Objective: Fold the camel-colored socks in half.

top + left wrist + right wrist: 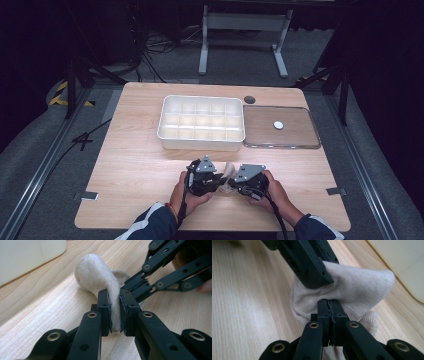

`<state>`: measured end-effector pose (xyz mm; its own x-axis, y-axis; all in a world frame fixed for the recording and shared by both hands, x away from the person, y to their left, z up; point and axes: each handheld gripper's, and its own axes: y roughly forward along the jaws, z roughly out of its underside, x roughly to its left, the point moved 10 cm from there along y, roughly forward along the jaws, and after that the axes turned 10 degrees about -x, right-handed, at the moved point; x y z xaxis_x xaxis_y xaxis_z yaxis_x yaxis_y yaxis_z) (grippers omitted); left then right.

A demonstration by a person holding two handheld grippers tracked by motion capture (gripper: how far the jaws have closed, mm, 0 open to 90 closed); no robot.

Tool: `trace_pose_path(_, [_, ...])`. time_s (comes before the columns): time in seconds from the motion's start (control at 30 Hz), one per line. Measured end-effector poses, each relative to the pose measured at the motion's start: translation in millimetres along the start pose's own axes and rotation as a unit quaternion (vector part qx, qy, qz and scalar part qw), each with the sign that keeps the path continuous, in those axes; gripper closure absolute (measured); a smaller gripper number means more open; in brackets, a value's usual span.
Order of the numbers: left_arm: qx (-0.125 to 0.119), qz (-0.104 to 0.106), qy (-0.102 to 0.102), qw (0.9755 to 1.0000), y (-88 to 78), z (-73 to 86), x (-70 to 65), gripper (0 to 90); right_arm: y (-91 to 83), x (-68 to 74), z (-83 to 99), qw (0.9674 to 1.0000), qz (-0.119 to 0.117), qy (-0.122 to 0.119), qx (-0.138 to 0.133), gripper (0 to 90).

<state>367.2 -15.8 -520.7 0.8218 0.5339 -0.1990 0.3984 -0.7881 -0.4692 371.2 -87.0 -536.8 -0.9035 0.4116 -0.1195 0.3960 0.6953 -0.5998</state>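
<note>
The sock (100, 275) is a pale beige knit, soft and limp, and it looks very light. It bunches and folds wherever the fingers pinch it, so it will sag and stretch rather than keep a shape. The fine ribbed weave should give the pads decent purchase; slipping seems unlikely, but a pinch on 1 layer alone could let the rest pull loose. Judging by how it lies, a hold across a doubled fold or at the cuff would serve best.

It sits low over the worktop (140, 165), caught between the 2 grippers. The left gripper (115, 312) has its fingers (103, 307) clamped on a thick fold, with cloth filling the narrow gap between them and the rounded end ballooning out just beyond. The right gripper (329, 315) is pinched almost fully together on a thinner bit of cloth, its fingers (323, 312) nearly meeting, with the sock's bulk just past the tips. The 2 sets of fingers stand just beside each other, crossing at an angle.

Beyond the fingers, near but apart, stands a white plastic box (201, 123), hard and smooth, split into a grid of small compartments. Its clear lid (300, 135) lies flat just beside it, with a small white disc (278, 125) on it. The worktop is pale wood grain, matt and level.
</note>
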Motion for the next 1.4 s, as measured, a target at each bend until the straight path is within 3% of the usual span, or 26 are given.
trace_pose_path(0.23, [-0.01, -0.016, 0.01, 0.9998, -2.6, -4.6, 0.3, 79.4, 9.5, 1.5, -6.2, 0.9997, -0.006, 0.011, -0.019, 86.9])
trace_pose_path(0.33, [-0.008, -0.019, 0.013, 0.9997, -3.6, -4.0, 2.6, 80.5, 7.7, 0.3, -6.1, 0.9995, -0.012, 0.019, -0.024, 80.2])
trace_pose_path(0.5, [0.001, -0.029, 0.026, 0.9992, -6.0, -2.6, 6.6, 80.8, -17.6, -14.5, -3.4, 0.9986, 0.0, 0.032, -0.041, 76.9])
trace_pose_path(0.6, [0.0, -0.031, 0.022, 0.9993, -4.0, -3.1, 6.7, 80.8, -21.4, -22.8, 6.1, 0.9982, -0.001, 0.054, -0.027, 78.0])
trace_pose_path(0.7, [0.0, -0.032, 0.026, 0.9991, -1.4, -3.5, 4.6, 80.6, -17.3, -18.7, 10.2, 0.9985, -0.011, 0.051, -0.015, 80.3])
trace_pose_path(0.77, [0.003, -0.034, 0.039, 0.9986, 1.1, -4.6, 1.9, 80.2, -13.6, -12.0, 10.7, 0.999, -0.019, 0.039, -0.003, 82.9])
trace_pose_path(0.87, [0.003, -0.035, 0.06, 0.9976, 5.3, -6.5, -5.0, 77.3, -10.0, -10.0, 10.8, 0.9989, -0.018, 0.043, -0.003, 85.5])
trace_pose_path(1.13, [0.009, -0.027, 0.071, 0.9971, 13.3, -2.5, -14.3, 75.9, -5.0, -8.3, 8.8, 0.9987, -0.009, 0.049, -0.011, 85.9])
trace_pose_path(1.27, [0.011, -0.03, 0.072, 0.9969, 14.4, -0.7, -12.7, 77.3, -9.1, -10.6, 8.8, 0.9984, -0.018, 0.051, -0.015, 77.1])
trace_pose_path(1.33, [0.009, -0.028, 0.069, 0.9972, 14.9, -0.7, -12.7, 77.4, -18.2, -16.7, 6.3, 0.998, -0.018, 0.054, -0.026, 76.9])
trace_pose_path(1.4, [0.011, -0.026, 0.072, 0.997, 15.8, 0.2, -12.9, 77.4, -25.6, -25.3, 3.6, 0.9973, -0.004, 0.063, -0.039, 75.6])
